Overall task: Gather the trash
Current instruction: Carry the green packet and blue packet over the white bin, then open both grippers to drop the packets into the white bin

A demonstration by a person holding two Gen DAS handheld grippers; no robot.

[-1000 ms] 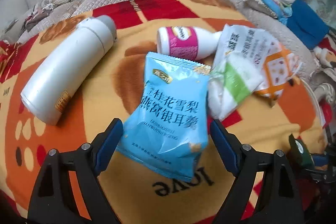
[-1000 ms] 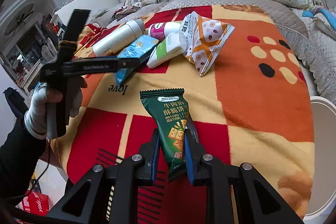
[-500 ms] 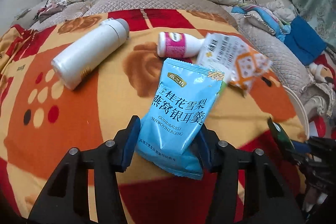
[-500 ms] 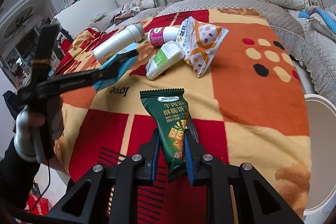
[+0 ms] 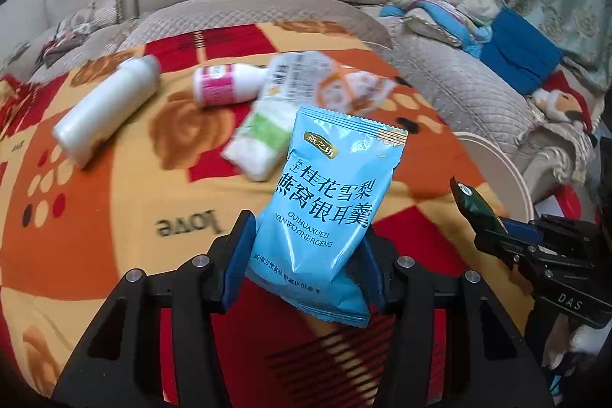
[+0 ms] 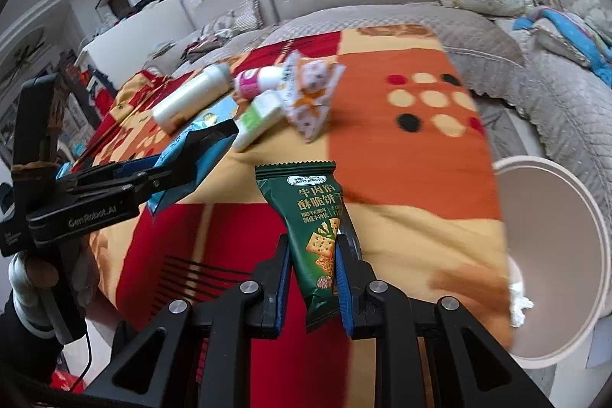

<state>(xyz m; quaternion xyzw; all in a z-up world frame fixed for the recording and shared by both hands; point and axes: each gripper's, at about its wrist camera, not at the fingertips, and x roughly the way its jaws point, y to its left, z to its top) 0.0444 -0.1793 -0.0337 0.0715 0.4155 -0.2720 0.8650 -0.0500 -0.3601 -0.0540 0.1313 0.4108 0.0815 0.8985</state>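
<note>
My left gripper (image 5: 306, 230) is shut on a light blue snack packet (image 5: 332, 186), held upright above the patterned blanket (image 5: 114, 217). The right gripper (image 6: 311, 243) is shut on a dark green biscuit packet (image 6: 306, 201), also off the blanket. In the right wrist view the left gripper (image 6: 206, 148) and its blue packet (image 6: 202, 121) hang at the left. On the far part of the blanket lie a white bottle (image 5: 103, 113), a pink-labelled bottle (image 5: 225, 85), a white-and-green packet (image 5: 260, 140) and an orange-and-white packet (image 5: 336, 83).
A round beige bin (image 6: 554, 178) stands to the right of the blanket's edge, with white tissue (image 6: 518, 304) inside. Its rim (image 5: 508, 167) also shows in the left wrist view. A grey quilted sofa with cushions and clothes runs behind and to the right.
The left gripper closed on the blue packet, lifted it off the blanket and carried it right. The right gripper, still holding the green packet, shifted so the bin is now in view.
</note>
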